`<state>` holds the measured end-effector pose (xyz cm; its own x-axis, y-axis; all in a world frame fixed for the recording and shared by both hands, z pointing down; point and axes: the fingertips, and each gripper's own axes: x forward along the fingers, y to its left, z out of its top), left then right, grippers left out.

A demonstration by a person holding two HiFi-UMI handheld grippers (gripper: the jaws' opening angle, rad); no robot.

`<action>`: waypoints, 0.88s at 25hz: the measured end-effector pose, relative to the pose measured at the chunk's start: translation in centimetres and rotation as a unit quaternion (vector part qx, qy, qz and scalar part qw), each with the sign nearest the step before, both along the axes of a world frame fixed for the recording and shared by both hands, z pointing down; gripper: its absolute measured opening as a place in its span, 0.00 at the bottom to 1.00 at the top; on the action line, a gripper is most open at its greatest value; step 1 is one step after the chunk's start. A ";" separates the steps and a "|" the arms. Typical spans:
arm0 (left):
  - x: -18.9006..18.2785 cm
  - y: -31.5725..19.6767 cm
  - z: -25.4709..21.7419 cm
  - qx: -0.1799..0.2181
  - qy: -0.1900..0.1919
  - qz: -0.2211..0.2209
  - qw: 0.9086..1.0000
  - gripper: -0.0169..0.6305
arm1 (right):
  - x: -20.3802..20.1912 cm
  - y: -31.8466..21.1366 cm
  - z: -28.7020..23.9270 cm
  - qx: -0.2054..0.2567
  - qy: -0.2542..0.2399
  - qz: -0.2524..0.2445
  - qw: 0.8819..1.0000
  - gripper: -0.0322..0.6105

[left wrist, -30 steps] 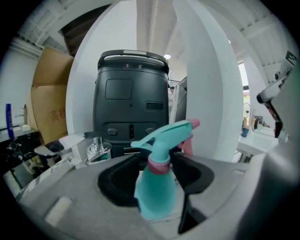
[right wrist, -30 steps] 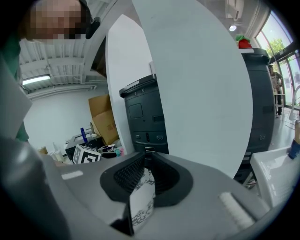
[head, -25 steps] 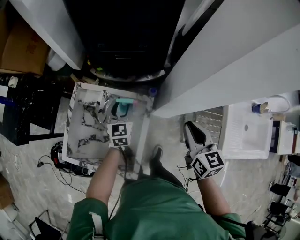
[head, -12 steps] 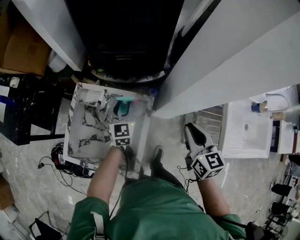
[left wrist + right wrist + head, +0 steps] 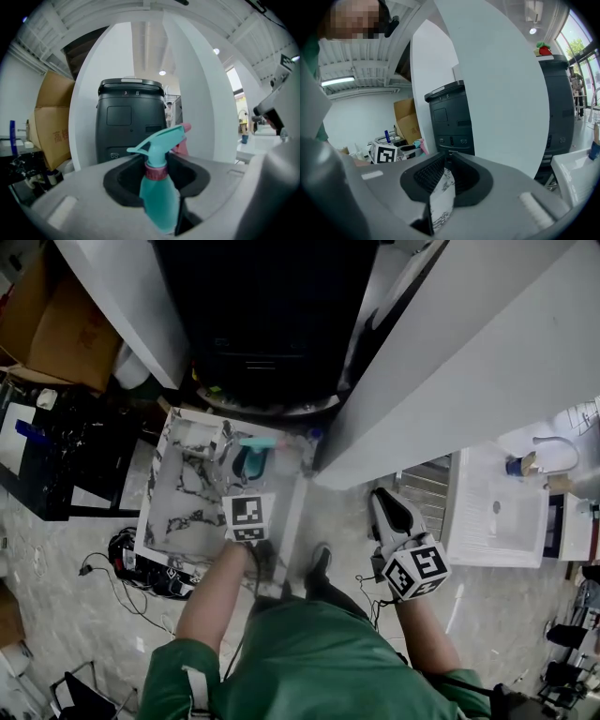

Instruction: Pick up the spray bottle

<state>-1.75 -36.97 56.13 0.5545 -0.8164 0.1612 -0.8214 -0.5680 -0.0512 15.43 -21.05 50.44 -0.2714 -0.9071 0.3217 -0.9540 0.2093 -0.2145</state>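
Lift straight up and clear of the marble-patterned table (image 5: 173, 512), keeping the left gripper (image 5: 247, 482) level to hold the teal spray bottle (image 5: 158, 201) upright and away from the pale clutter (image 5: 199, 439) at the far edge. Start slowly: judging by the left gripper view, gripped low on the rounded body, well below the dark red collar and the trigger head, so probably top-heavy and apt to tilt or slip under a jerk. Keep the squeeze firm without crushing, the wall likely being thin, springy plastic. Impossible to tell from these views whether already off the table or resting on it; in the head view, placed over the far middle of the table, just ahead of the left gripper. Leave the right gripper (image 5: 387, 505) idle, well apart to the right over the floor (image 5: 342, 512), out of the way of the lift. Left fingers (image 5: 75, 197): closed in on the bottle's body, pinching it from both sides, with only a dark slit beside its right flank. Right fingers (image 5: 497, 197): drawn together at the tips, holding nothing, with just a thin wedge of marbled surface visible through the gap lower down.
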 end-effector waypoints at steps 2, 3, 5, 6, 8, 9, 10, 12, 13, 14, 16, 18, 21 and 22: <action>-0.2 0.3 -1.3 0.008 0.005 -0.001 1.000 0.26 | -0.2 0.0 -0.4 0.009 -0.001 -0.005 1.000 0.12; -0.4 0.5 -2.0 0.012 0.008 -0.001 1.000 0.26 | -0.3 0.0 -0.6 0.013 -0.002 -0.008 1.000 0.12; -0.7 1.0 -3.3 0.018 0.016 -0.002 1.000 0.26 | -0.7 0.1 -1.1 0.019 -0.004 -0.011 1.000 0.12; -0.8 1.2 -3.9 0.022 0.020 -0.003 1.000 0.26 | -0.8 0.2 -1.4 0.021 -0.004 -0.013 1.000 0.12; -1.2 1.8 -5.2 0.030 0.030 -0.006 0.999 0.26 | -1.2 0.4 -2.0 0.024 -0.006 -0.014 1.000 0.12; -1.3 2.1 -5.9 0.034 0.035 -0.007 0.999 0.26 | -1.3 0.5 -2.2 0.026 -0.007 -0.016 0.999 0.12; -1.4 2.4 -6.6 0.039 0.040 -0.006 0.998 0.26 | -1.5 0.6 -2.4 0.029 -0.007 -0.018 0.999 0.12; -1.6 3.0 -7.9 0.048 0.048 -0.004 0.998 0.26 | -1.8 0.8 -2.8 0.035 -0.006 -0.023 0.999 0.12; -1.7 3.3 -8.5 0.052 0.051 -0.003 0.997 0.26 | -1.9 0.9 -3.0 0.038 -0.007 -0.025 0.999 0.12; -1.7 3.5 -9.1 0.055 0.054 -0.001 0.997 0.25 | -2.0 1.0 -3.2 0.040 -0.007 -0.027 0.999 0.12; -1.8 4.2 -10.4 0.063 0.060 0.002 0.996 0.25 | -2.3 1.2 -3.6 0.046 -0.007 -0.030 0.998 0.12; -1.9 4.8 -11.6 0.074 0.066 0.004 0.995 0.25 | -2.5 1.3 -4.0 0.050 -0.007 -0.032 0.998 0.12; -2.3 5.7 -13.1 0.088 0.069 0.003 0.994 0.25 | -2.7 1.5 -4.8 0.056 -0.008 -0.034 0.998 0.12; -2.5 6.1 -13.7 0.091 0.072 0.003 0.993 0.25 | -2.8 1.5 -5.1 0.059 -0.009 -0.035 0.998 0.12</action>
